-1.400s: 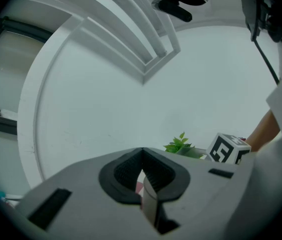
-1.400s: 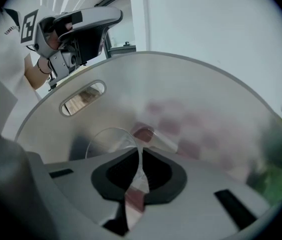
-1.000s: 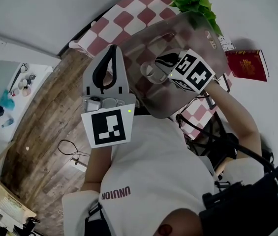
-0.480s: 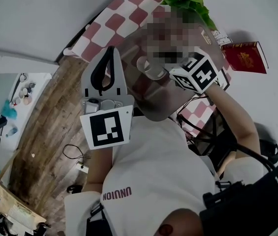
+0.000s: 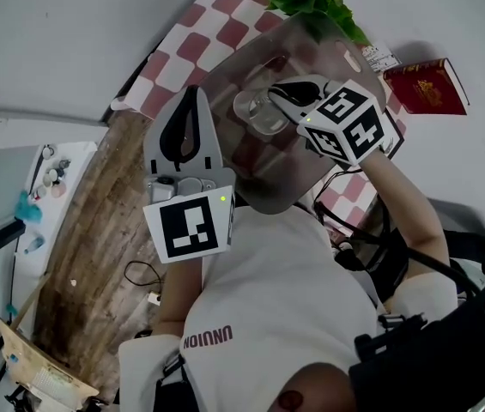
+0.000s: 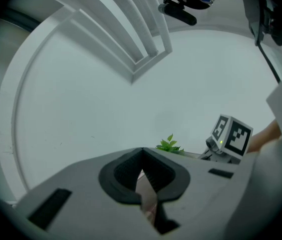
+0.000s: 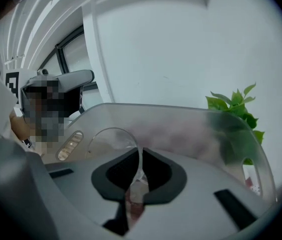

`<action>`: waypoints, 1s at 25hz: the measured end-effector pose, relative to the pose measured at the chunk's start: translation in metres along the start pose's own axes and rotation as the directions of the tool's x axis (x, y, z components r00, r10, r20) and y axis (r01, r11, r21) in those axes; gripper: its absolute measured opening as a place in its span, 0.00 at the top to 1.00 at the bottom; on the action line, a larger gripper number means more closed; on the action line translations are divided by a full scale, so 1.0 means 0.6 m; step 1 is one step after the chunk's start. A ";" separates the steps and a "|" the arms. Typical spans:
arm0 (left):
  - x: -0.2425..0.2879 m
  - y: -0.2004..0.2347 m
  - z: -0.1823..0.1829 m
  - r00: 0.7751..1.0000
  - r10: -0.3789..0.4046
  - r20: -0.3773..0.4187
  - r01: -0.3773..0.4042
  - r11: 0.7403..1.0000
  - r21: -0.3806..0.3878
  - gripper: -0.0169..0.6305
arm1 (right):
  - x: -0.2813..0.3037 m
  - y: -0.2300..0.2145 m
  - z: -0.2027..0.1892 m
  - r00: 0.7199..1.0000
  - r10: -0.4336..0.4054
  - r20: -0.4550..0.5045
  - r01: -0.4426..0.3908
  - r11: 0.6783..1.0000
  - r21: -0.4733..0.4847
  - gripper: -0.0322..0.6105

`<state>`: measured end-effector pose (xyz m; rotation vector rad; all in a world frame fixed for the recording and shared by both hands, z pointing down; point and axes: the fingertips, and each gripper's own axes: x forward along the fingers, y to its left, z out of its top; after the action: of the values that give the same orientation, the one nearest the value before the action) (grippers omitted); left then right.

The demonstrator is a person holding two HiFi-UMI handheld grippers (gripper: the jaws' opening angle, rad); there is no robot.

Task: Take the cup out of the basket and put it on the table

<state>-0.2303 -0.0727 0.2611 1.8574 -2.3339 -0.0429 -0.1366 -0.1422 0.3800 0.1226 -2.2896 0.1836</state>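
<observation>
The left gripper (image 5: 190,101) sits at nine o'clock, just outside the basket (image 5: 259,189), its jaws together on nothing. The clear cup (image 5: 255,112) stands mouth-up within the basket's outline, and the right gripper (image 5: 278,99) is clamped on its wall from three o'clock. The bare checked table (image 5: 182,50) lies toward ten o'clock, so the right arm is the one to carry the cup there.

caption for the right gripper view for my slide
Right gripper pinching the rim of a clear cup inside the translucent basket, leafy plant behind.
</observation>
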 end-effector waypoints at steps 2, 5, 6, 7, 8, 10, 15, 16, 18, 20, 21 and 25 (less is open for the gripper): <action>0.002 -0.003 0.001 1.000 -0.005 0.000 0.005 1.000 0.004 0.96 | -0.004 0.000 0.003 1.000 -0.007 0.010 0.007 1.000 0.001 0.89; 0.005 -0.010 0.002 1.000 -0.016 0.001 0.016 1.000 0.009 0.96 | -0.009 -0.002 0.008 0.999 -0.026 0.035 0.026 1.000 0.005 0.89; 0.006 -0.013 0.002 1.000 -0.020 0.000 0.020 1.000 0.011 0.96 | -0.013 -0.002 0.009 0.998 -0.033 0.046 0.033 0.999 0.008 0.89; 0.007 -0.016 0.002 1.000 -0.025 -0.001 0.025 1.000 0.012 0.96 | -0.016 -0.003 0.011 0.997 -0.040 0.058 0.040 0.999 0.012 0.89; 0.008 -0.019 0.003 1.000 -0.031 -0.001 0.031 0.999 0.014 0.96 | -0.019 -0.004 0.013 0.996 -0.047 0.071 0.046 0.999 0.017 0.89; 0.010 -0.025 0.005 0.999 -0.041 0.002 0.041 0.999 0.023 0.96 | -0.025 -0.005 0.019 0.994 -0.059 0.097 0.056 0.998 0.031 0.89; 0.012 -0.039 0.013 0.998 -0.060 0.009 0.059 0.998 0.029 0.96 | -0.044 -0.011 0.031 0.983 -0.092 0.156 0.083 0.995 0.064 0.89; 0.012 -0.040 0.014 0.998 -0.061 0.010 0.060 0.998 0.031 0.96 | -0.048 -0.013 0.033 0.981 -0.101 0.168 0.089 0.993 0.073 0.89; 0.012 -0.043 0.015 0.998 -0.064 0.011 0.063 0.997 0.034 0.96 | -0.055 -0.017 0.037 0.974 -0.119 0.194 0.102 0.991 0.092 0.89; 0.013 -0.045 0.017 0.997 -0.072 0.012 0.071 0.997 0.038 0.96 | -0.064 -0.020 0.042 0.966 -0.134 0.222 0.111 0.987 0.113 0.89; 0.014 -0.047 0.019 0.997 -0.077 0.013 0.076 0.996 0.040 0.96 | -0.069 -0.021 0.044 0.961 -0.140 0.237 0.112 0.986 0.125 0.89; 0.017 -0.053 0.025 0.995 -0.095 0.018 0.094 0.994 0.046 0.96 | -0.088 -0.027 0.055 0.943 -0.167 0.286 0.122 0.978 0.167 0.89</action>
<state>-0.2037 -0.0911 0.2436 1.9974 -2.2767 -0.0199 -0.1238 -0.1624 0.3203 0.4207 -2.5547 0.2731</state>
